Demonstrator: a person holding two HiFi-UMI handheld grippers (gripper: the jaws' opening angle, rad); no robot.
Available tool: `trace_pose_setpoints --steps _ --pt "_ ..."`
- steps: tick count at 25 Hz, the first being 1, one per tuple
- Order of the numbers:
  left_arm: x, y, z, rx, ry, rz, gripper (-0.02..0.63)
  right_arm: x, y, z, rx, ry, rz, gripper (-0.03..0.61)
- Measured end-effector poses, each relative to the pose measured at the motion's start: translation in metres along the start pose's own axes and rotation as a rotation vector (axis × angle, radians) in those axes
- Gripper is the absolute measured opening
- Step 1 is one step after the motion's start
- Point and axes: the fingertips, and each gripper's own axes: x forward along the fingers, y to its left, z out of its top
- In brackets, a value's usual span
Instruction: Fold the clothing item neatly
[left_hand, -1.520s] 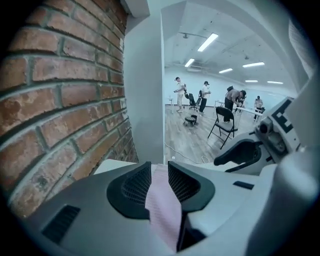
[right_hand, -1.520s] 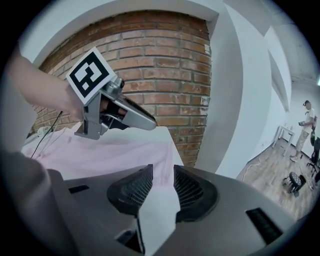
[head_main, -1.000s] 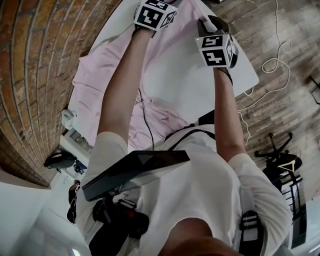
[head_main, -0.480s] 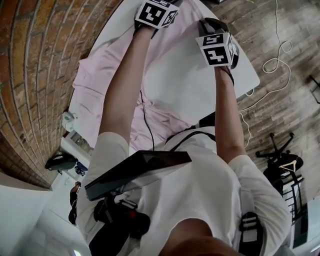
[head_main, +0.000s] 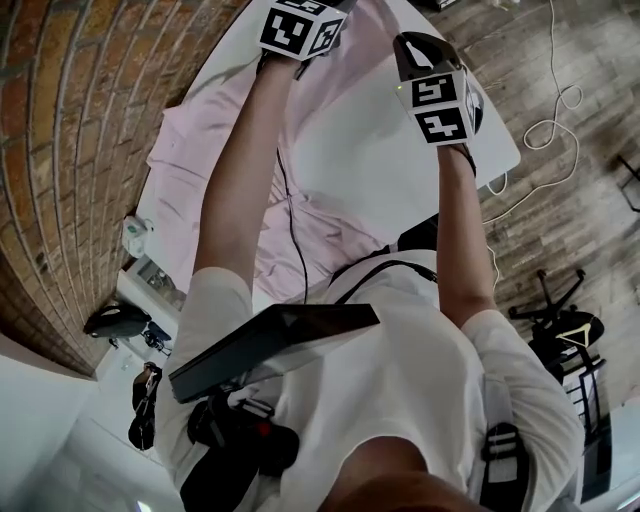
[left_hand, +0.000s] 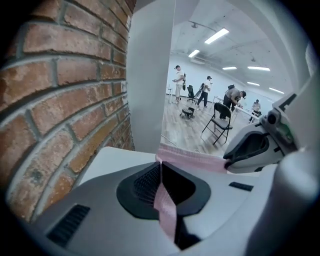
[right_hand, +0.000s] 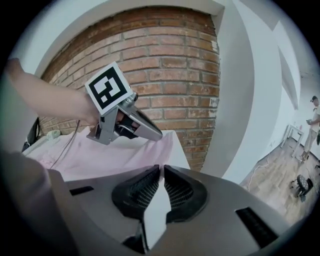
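Observation:
A pale pink garment (head_main: 190, 170) lies spread on the white table (head_main: 370, 150) beside the brick wall. In the left gripper view my left gripper (left_hand: 160, 164) is shut on a pinched strip of the pink cloth (left_hand: 165, 205). From there the garment's taut edge (left_hand: 192, 159) runs across to the right gripper's tip (left_hand: 229, 159). In the right gripper view my right gripper (right_hand: 161, 169) is shut on a pale fold of the same cloth (right_hand: 155, 215). Both pairs of jaws have just been closing on the fabric. The left gripper (right_hand: 125, 120) hovers over the garment's far corner (right_hand: 160, 142).
The brick wall (head_main: 70, 120) borders the table's left side. Small objects (head_main: 135, 235) sit at the table's near left edge. A white cable (head_main: 555, 110) lies on the wood floor to the right, near a black stand (head_main: 545, 300). People and a chair (left_hand: 220, 122) are far off.
Both grippers have risen a little, lifting the garment's far edge off the table. The right gripper's marker cube has tilted.

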Motion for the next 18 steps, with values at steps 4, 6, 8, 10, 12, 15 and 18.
trace_pose_setpoints --steps 4,6,8,10,12,15,18 --pt "-0.061 0.002 0.005 -0.007 -0.074 0.025 0.015 -0.031 0.035 0.042 -0.049 -0.104 0.055 0.035" --pt "-0.097 0.004 0.002 -0.008 -0.111 0.048 0.015 -0.044 0.063 0.060 -0.090 -0.132 0.086 0.035" --pt "-0.134 0.008 -0.006 -0.002 -0.140 0.078 0.015 -0.053 0.097 0.076 -0.132 -0.156 0.115 0.035" --pt "-0.170 0.013 -0.022 0.001 -0.158 0.119 0.015 -0.062 0.134 0.090 -0.180 -0.180 0.152 0.037" --pt "-0.206 0.015 -0.040 -0.010 -0.177 0.160 0.015 -0.072 0.172 0.101 -0.225 -0.202 0.191 0.035" --pt "-0.258 0.014 -0.070 -0.036 -0.202 0.212 0.015 -0.086 0.231 0.109 -0.287 -0.223 0.248 0.035" --pt "-0.304 0.014 -0.108 -0.057 -0.203 0.260 0.015 -0.093 0.293 0.108 -0.353 -0.224 0.308 0.035"
